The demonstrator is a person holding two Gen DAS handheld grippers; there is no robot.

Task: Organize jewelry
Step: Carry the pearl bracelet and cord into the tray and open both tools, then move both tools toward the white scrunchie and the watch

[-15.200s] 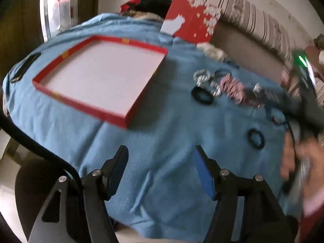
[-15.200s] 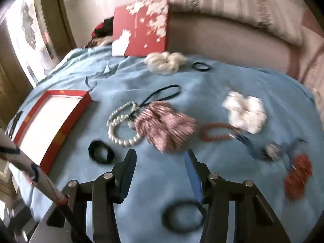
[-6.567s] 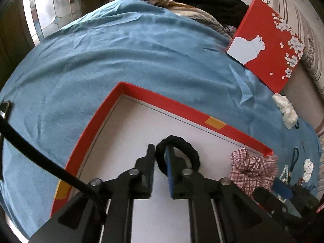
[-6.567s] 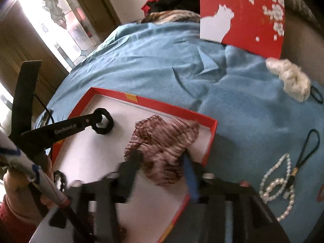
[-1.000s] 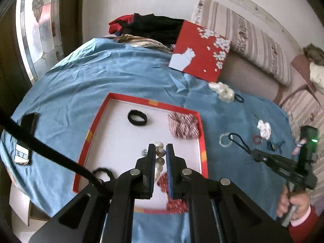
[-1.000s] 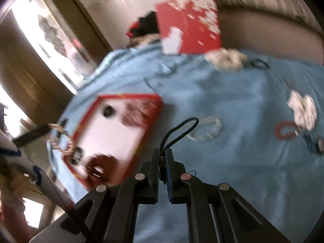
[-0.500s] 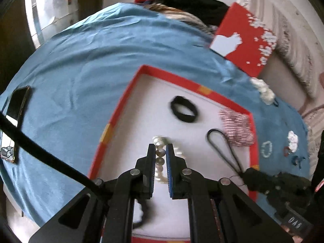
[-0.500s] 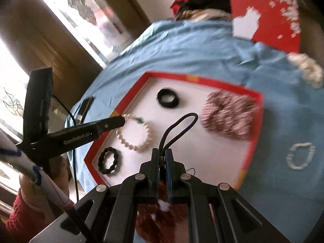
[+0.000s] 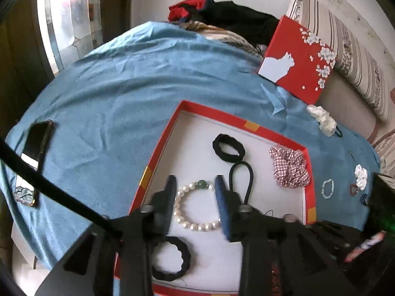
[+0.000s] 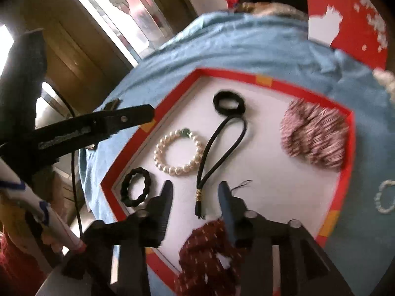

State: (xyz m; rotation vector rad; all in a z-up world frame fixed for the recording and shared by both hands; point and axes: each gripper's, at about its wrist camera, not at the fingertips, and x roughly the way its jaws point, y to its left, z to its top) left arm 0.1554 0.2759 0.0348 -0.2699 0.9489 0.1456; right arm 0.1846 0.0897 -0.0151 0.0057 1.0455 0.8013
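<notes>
A shallow red box (image 9: 212, 113) (image 10: 229, 74) with a white floor lies on the blue cloth. In it lie a pearl bracelet (image 9: 184, 218) (image 10: 172, 170) with a green bead, a long black cord loop (image 9: 249, 185) (image 10: 222, 145), a round black hair tie (image 9: 228, 146) (image 10: 228, 102), a wavy black hair tie (image 9: 182, 254) (image 10: 135, 187), a checked scrunchie (image 9: 288, 170) (image 10: 316, 138) and a dark red scrunchie (image 10: 209, 254). My left gripper (image 9: 196, 206) is opening, its jaws apart either side of the bracelet, which rests on the floor. My right gripper (image 10: 195, 197) is opening too, with the cord's knotted end lying loose between its fingers.
A phone (image 9: 37, 145) lies on the cloth at the left. A red lid with a white cat (image 9: 298, 61) leans at the back. Outside the box on the right lie a pale bead bracelet (image 9: 327, 188) (image 10: 384, 197), white scrunchies (image 9: 322, 119) and other small pieces. A person's hand (image 10: 51, 244) holds the left tool.
Both grippers were shut half a second ago, the left on the pearl bracelet, the right on the black cord. Both have opened, and bracelet and cord now lie in the box.
</notes>
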